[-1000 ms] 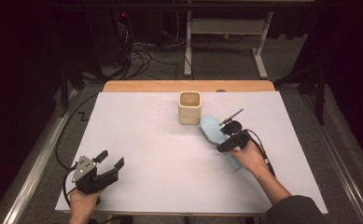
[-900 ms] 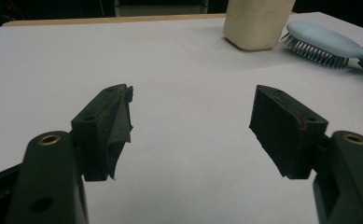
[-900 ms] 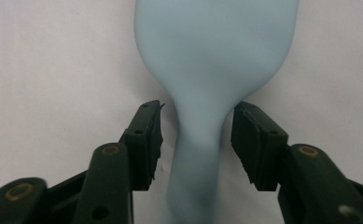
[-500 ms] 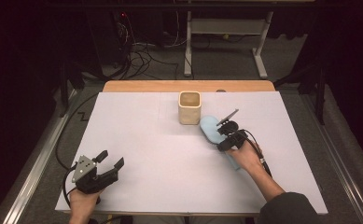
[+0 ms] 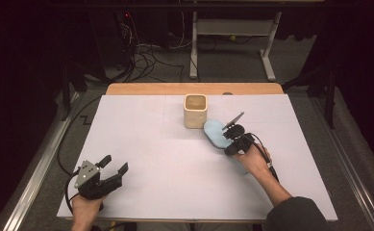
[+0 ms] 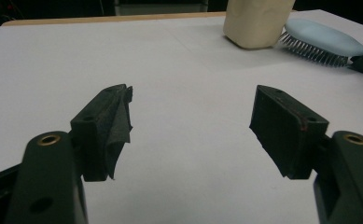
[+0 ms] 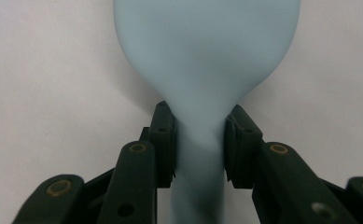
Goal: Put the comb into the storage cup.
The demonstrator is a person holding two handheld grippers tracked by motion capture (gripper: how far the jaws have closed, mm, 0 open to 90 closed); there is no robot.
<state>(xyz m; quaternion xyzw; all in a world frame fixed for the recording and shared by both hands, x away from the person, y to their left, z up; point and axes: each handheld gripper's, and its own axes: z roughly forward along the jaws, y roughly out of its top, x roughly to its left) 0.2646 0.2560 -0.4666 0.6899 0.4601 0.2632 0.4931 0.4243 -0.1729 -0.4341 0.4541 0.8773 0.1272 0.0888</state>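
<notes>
Under light blue brush (image 6: 326, 38), bristles, side-on only.

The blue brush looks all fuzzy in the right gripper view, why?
In the right gripper view the brush sits very close to the camera, so it blurs. The left gripper view shows its bristles sharper. The high view is dim around the white table.

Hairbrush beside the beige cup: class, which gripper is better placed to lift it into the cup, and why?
Right. The right gripper is already shut on the light blue hairbrush at its handle, right beside the cup. The left gripper sits open at the table's near left corner, far away.
</notes>
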